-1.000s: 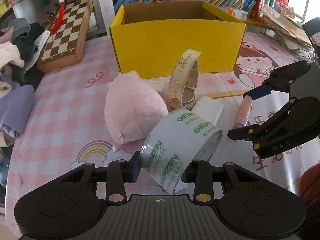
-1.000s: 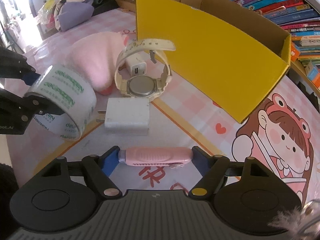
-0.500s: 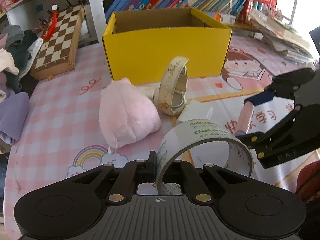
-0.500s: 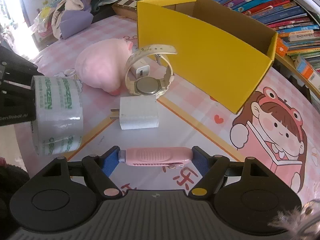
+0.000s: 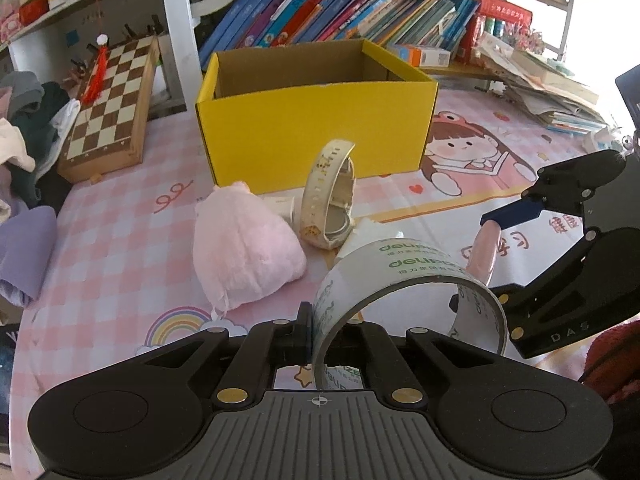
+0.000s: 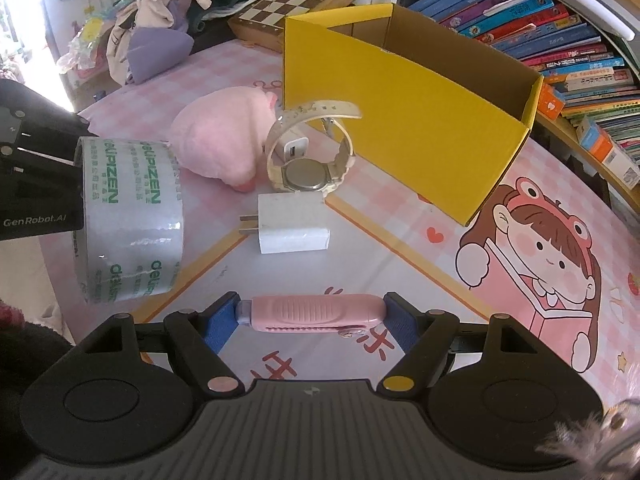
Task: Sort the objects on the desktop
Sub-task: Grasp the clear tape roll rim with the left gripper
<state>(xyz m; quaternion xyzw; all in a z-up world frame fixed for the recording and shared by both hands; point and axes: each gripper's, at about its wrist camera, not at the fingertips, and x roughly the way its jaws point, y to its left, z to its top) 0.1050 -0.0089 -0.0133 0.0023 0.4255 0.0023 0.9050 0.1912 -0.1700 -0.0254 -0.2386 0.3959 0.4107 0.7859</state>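
With the left gripper [image 5: 318, 334] pinching the tape roll's [image 5: 404, 264] wall and the right gripper [image 6: 310, 316] clamping the pink cutter [image 6: 312, 314] end to end, carry both level over the yellow box [image 5: 316, 128] ahead before releasing.

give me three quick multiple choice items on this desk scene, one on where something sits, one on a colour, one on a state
1. Where does the white charger lie?
A. inside the box
B. on the mat in front of the watch
C. on the chessboard

2. What colour is the open box outside?
A. yellow
B. green
C. blue

3. What is the left hand-held gripper doing?
A. standing open over the plush toy
B. shut on the wall of the tape roll
C. holding the watch

Answers: 1 B, the charger rests on the mat just before the watch. 2 A, its outer walls are yellow. 3 B, its jaws pinch the roll's wall and the roll hangs clear of the mat.
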